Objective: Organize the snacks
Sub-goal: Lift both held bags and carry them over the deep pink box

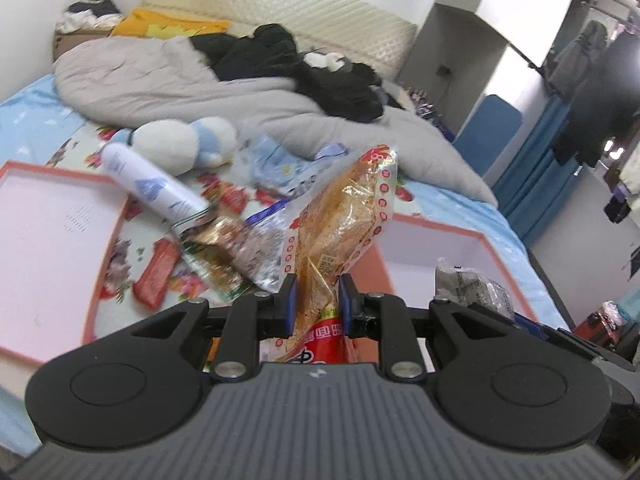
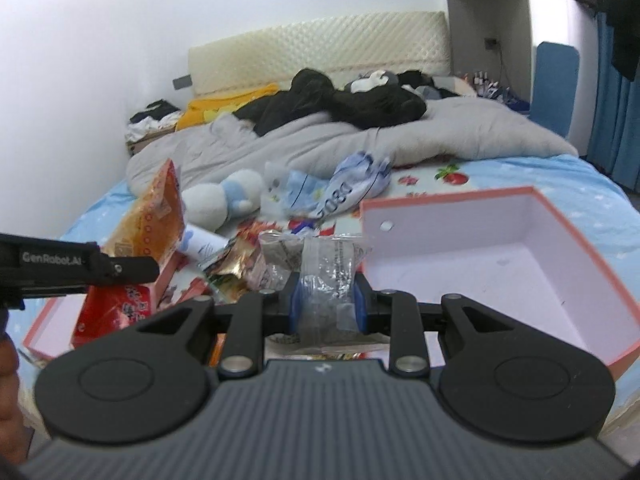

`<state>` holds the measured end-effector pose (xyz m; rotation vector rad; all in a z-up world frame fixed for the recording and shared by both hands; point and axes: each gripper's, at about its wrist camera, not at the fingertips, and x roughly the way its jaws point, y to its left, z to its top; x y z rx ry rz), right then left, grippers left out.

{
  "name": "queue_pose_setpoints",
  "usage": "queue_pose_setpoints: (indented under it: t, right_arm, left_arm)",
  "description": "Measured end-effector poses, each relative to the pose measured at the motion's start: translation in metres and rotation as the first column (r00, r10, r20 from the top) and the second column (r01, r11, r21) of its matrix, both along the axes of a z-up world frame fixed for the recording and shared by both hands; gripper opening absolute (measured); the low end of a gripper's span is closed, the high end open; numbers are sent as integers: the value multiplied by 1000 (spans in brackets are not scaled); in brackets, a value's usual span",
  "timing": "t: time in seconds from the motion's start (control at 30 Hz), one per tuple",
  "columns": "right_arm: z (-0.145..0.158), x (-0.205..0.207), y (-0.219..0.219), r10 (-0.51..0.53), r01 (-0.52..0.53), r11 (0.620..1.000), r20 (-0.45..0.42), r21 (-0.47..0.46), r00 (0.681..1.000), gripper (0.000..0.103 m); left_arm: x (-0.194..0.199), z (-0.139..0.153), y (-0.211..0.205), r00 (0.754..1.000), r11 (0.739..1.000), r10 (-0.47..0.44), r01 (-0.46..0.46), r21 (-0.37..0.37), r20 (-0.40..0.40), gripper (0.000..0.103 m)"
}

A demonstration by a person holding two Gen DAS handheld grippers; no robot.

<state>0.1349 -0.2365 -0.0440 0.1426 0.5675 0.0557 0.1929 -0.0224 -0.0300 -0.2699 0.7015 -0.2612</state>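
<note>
The left gripper (image 1: 318, 300) is clamped on a long orange-and-red crinkly plastic snack packet (image 1: 344, 216): its blue pads pinch the packet near its lower, red-printed end, and the rest of the bag stands up and away from the fingers, tilted toward the right of the left wrist view, clear of the bed. In the right wrist view the same packet shows at the left, held up by the black arm of the left gripper.

The right gripper (image 2: 327, 304) is clenched on a small clear plastic snack bag with dark contents (image 2: 320, 260) (its print is too blurred to read), which rises between the pads and fans out above the fingertips.

Just right of the right gripper lies an open pink-rimmed cardboard box with a white interior (image 2: 520, 248), on the blue fruit-patterned bedsheet (image 2: 592, 184). A second pink-rimmed white box part (image 1: 52, 224) lies at the left of the left wrist view. Between the two box parts, beyond both grippers, a heap of loose snack packets (image 1: 224, 248) rests on the sheet, with a white cylindrical spray can (image 1: 148, 184) lying across it and a white-and-blue plush toy (image 1: 180, 140) just behind, in front of a rumpled grey duvet (image 1: 168, 76)
</note>
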Motion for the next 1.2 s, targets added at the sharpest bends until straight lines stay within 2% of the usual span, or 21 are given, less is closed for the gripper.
queue_pose_setpoints:
  t: [0.1,0.23,0.5,0.8,1.2]
  right_arm:
    - [12,-3,-7,-26,27,999,29,-36,999,29]
    - [23,-7,-22,-36,38,999,49,-30,998,29]
    - [30,-22,-50,-115,119,992,76,-47,990,29]
    - [-5,-15,-104,-207,206,977,-5,-52,978,29]
    - [-68,35,-163,-240,236,971,-130,-44,962,30]
  left_arm:
    - [1,13,-13,999,1000,-28,28,-9,19,25]
    - [-2,29,-28,997,998,-53,54,-22,53,25]
    - [1,33,-67,990,991,-128,130,-34,57,25]
    - [33,-3,-141,972,972,-235,235,-9,-15,25]
    - [107,-64,-223,949,955,-286,294,43,-135,25]
